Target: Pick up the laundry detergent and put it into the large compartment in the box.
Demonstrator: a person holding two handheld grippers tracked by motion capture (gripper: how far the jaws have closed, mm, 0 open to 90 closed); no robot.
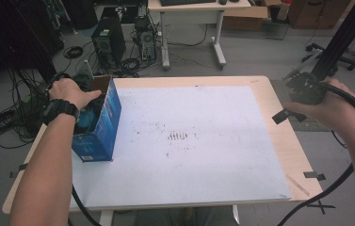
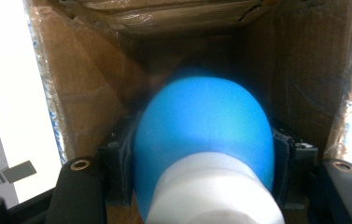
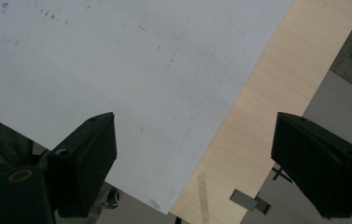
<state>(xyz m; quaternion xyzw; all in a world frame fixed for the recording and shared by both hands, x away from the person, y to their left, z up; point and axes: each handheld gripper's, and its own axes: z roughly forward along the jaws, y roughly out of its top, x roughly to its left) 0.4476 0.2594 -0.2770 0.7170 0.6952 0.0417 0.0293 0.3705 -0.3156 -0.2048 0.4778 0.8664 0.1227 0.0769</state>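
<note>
Inside cardboard box (image 2: 94, 70), smooth blue bulb (image 2: 201, 126) (claw-clamped)

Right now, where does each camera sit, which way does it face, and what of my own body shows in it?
High view: above your side, looking forward and down on the table; forearms, both hands.
Left gripper view: on the left gripper, facing into the cardboard box; jaws clamp a blue bottle.
Right gripper view: on the right gripper, looking down at the white sheet; open jaws.
Shared: high and left gripper views show the box.
</note>
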